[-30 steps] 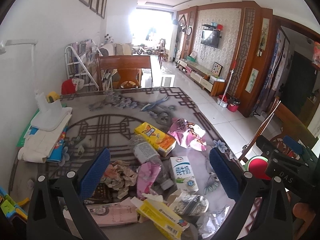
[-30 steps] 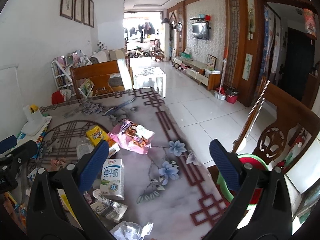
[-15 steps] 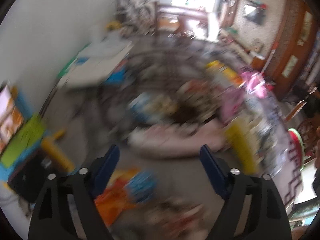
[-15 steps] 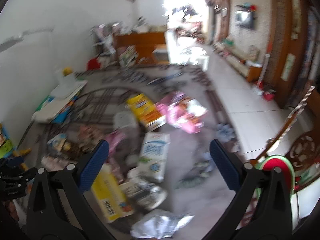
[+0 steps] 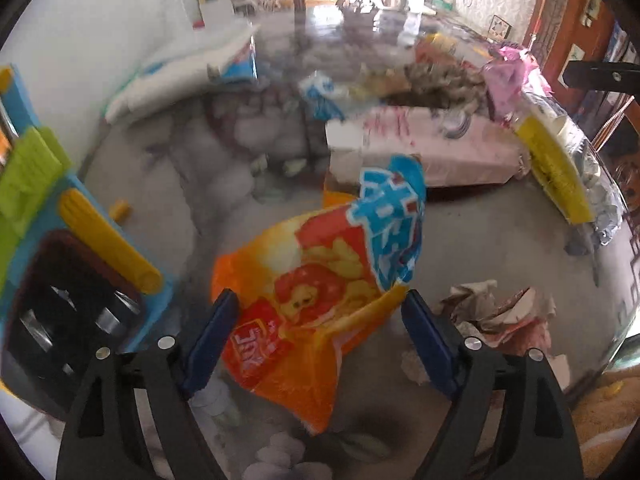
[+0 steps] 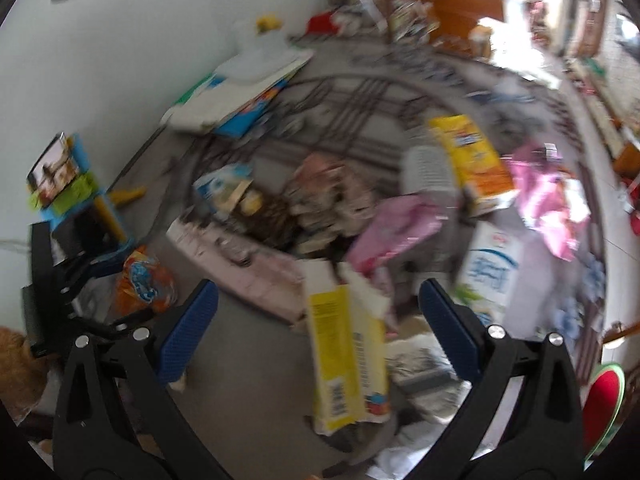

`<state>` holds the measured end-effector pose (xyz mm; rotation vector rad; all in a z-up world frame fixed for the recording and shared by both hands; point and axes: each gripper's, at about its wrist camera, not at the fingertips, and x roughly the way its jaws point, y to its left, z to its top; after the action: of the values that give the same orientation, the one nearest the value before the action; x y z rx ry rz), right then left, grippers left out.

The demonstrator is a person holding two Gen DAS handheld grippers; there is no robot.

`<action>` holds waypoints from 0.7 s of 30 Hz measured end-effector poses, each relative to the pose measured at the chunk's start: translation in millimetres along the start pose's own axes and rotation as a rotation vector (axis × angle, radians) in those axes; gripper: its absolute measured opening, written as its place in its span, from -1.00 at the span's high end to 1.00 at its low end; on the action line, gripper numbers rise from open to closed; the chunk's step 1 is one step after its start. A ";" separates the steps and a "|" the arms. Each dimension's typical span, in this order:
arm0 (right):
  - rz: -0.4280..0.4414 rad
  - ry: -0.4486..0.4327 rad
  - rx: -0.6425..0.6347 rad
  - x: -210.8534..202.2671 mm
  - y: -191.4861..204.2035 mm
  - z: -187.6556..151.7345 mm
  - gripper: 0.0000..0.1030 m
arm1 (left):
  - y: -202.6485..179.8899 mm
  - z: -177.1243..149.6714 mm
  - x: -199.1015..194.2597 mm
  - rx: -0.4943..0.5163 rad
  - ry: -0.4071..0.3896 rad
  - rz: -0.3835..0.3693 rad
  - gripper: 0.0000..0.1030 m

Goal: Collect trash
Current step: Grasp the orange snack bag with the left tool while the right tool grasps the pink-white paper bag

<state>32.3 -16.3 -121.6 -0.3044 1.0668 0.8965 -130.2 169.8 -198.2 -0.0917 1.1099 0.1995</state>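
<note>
Both views, which a second ago looked level down the long room, now tilt steeply onto the cluttered table (image 5: 500,240).

Left wrist view: the left gripper (image 5: 316,332) has come down over an orange snack bag (image 5: 312,280) that was not in its view a second ago. Its jaws, after narrowing a little, have just been opening slightly; they stand wide, the blue pads flanking the bag's lower half, and whether either pad touches it cannot be told. The bag is crumpled, orange with red panels and a blue-and-white lettered top, lying on the table near its left end, just right of a blue and yellow toy (image 5: 80,240). Only this view shows a crumpled paper wad (image 5: 500,312) to the bag's right.

Right wrist view: the right gripper (image 6: 320,320) is spread wide and grips nothing, a yellow carton (image 6: 344,352) lying between its pads. Only this view shows the left gripper from outside, at far left by the bag, and a milk carton (image 6: 492,272) and pink wrapper (image 6: 400,228) further right.
</note>
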 end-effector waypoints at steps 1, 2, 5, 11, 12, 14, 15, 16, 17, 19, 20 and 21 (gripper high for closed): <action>0.009 0.025 -0.030 6.5 5.4 3.5 -0.93 | -0.3 0.6 0.7 -0.006 -0.004 0.000 -0.55; 0.015 0.048 -0.066 12.7 11.4 6.7 -0.93 | -0.8 3.4 1.0 -0.012 -0.010 -0.008 -0.53; 0.017 0.105 -0.193 31.3 30.5 13.8 -0.93 | -1.6 8.8 -0.5 -0.028 -0.038 -0.006 -0.34; 0.032 0.194 -0.387 63.4 63.2 17.6 -0.74 | 2.3 7.5 -16.2 -0.079 -0.102 -0.023 -0.13; 0.034 0.215 -0.419 71.0 69.4 16.4 -0.70 | 3.4 6.6 -19.0 -0.086 -0.109 -0.022 -0.12; 0.020 0.253 -0.482 87.6 80.7 11.6 -0.66 | 6.1 4.3 -27.0 -0.108 -0.129 -0.022 -0.12; 0.011 0.270 -0.501 95.6 83.9 9.3 -0.64 | 7.5 4.0 -30.1 -0.118 -0.136 -0.028 -0.12; 0.002 0.285 -0.512 102.1 85.6 7.2 -0.61 | 8.6 3.6 -32.5 -0.124 -0.142 -0.031 -0.12; -0.017 0.290 -0.522 107.1 86.8 5.8 -0.61 | 9.1 3.8 -35.6 -0.129 -0.151 -0.030 -0.12; -0.073 0.292 -0.548 115.6 87.6 3.0 -0.35 | 9.1 3.8 -37.7 -0.135 -0.158 -0.030 -0.12; -0.068 0.286 -0.533 115.0 85.9 4.1 -0.35 | 9.1 4.2 -39.2 -0.140 -0.162 -0.030 -0.12; -0.057 0.276 -0.515 111.8 84.1 5.3 -0.27 | 9.1 4.6 -40.0 -0.145 -0.166 -0.034 -0.13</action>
<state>-7.7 93.7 -198.5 -0.9041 1.0585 1.0928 -145.2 174.9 -160.1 -0.2195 0.9273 0.2532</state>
